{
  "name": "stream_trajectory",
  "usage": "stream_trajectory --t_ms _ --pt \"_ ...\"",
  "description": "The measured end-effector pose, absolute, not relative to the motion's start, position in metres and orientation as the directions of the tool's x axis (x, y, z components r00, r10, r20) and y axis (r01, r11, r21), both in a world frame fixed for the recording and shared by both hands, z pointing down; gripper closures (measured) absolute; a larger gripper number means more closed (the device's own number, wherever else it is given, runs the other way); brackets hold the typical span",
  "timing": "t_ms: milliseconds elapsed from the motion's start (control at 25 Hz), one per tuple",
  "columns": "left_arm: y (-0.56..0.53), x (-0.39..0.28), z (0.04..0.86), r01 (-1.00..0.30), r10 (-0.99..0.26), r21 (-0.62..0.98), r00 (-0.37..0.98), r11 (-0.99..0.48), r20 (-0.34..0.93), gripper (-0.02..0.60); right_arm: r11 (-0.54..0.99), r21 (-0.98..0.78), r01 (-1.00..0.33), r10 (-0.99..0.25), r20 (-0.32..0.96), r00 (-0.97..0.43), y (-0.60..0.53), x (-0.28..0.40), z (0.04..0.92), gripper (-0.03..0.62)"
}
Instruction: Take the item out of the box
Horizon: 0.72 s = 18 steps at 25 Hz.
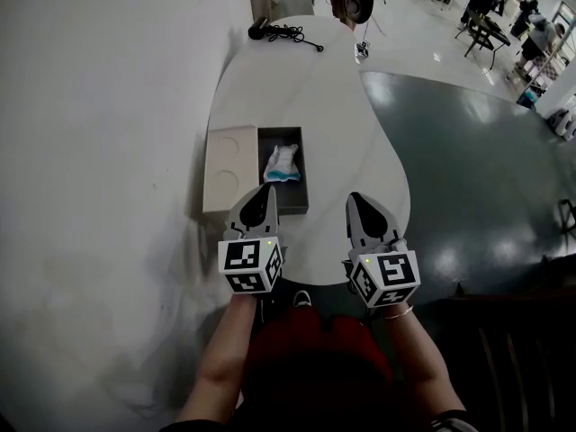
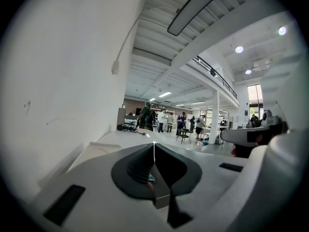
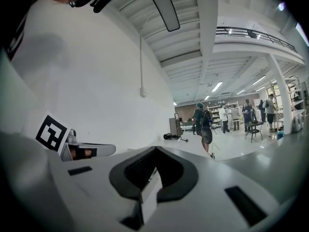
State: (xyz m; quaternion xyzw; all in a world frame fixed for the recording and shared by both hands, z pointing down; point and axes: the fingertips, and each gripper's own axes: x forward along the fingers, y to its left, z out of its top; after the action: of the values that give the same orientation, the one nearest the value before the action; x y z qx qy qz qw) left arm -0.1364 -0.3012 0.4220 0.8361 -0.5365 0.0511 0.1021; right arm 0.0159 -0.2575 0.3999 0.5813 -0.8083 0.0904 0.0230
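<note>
When you look down from the head view, the bare left arm [image 1: 225, 354] & right arm [image 1: 423, 358] stretch out side by side. Each one ends behind a marker cube [image 1: 250, 266]. The left gripper [image 1: 266, 193] & right gripper [image 1: 355, 199] lie almost flat, noses pointing away over the smooth white rounded table [image 1: 333, 106]. Both have their jaws pressed together w/ nothing in them. The dark grey open oblong box [image 1: 304, 183] sits by the table's left edge. The soft white-and-light-blue bundle [image 1: 282, 163] lies inside it. The left gripper's nose is over the box's near left corner; can't tell if it touches. The right gripper is off to the right of the box, over bare table. A cream lid w/ round dents [image 1: 229, 165] lies right up against the box's left side. A black corded thing [image 1: 274, 32] sits at the table's far end.

Left gripper view: the jaws of the left gripper [image 2: 154, 145] meet in a thin line, empty. This view shows the lid [image 2: 96, 151] low at left, the right gripper [image 2: 231, 136] from the side, & people [image 2: 164, 120] standing far back. The box's inside doesn't show.

Right gripper view: the jaws of the right gripper [image 3: 155, 150] are closed too, empty. The left gripper's marker cube [image 3: 52, 132] shows at left. Box & bundle are hidden behind the jaws.
</note>
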Motion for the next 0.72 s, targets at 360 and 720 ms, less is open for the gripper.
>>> stream_trajectory --t_ms 360,720 --pt "-0.332 -0.131 0.429 -0.913 -0.880 0.096 0.408 -0.397 0.242 0.558 0.274 -0.110 -0.955 -0.945 0.155 -0.289 -0.270 0.032 0.402 0.580" --pt "-0.358 -0.118 0.442 -0.912 -0.868 0.079 0.407 -0.402 0.284 0.557 0.317 -0.127 -0.940 -0.928 0.162 -0.335 -0.301 0.037 0.410 0.580"
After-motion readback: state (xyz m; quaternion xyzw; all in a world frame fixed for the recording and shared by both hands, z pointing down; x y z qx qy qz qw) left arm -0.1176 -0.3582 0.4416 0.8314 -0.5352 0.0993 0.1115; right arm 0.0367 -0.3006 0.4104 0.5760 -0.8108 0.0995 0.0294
